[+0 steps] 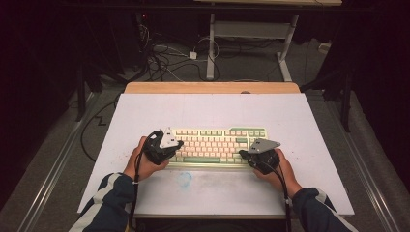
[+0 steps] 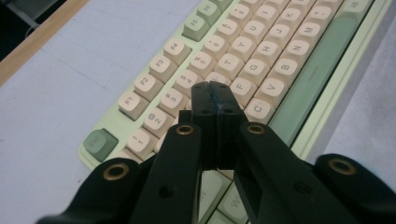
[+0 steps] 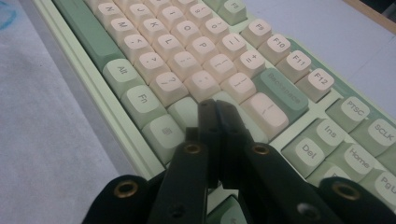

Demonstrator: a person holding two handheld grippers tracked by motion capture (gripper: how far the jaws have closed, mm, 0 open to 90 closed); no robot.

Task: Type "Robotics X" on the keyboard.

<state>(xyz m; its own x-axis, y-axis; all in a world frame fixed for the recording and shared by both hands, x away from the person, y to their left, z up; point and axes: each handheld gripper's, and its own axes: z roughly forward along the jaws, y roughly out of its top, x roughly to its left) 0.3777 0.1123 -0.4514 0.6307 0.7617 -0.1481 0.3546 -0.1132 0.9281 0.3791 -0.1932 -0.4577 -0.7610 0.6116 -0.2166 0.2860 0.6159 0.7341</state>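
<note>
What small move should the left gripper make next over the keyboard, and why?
Probably dip the left gripper to press a key: its jaws are shut, empty, poised over the keyboard near D and F. The right gripper, also shut, is poised over the other end.

- White table top (image 1: 145, 116): broad surface across the frame's middle.
- Wooden edge strip (image 1: 212, 87): along the top's far side.
- Blue smudge (image 1: 184, 179): lower centre.
- Cables (image 1: 159, 55): tangled on the floor, upper left.
- White desk frame (image 1: 251, 34): upper centre.
</note>
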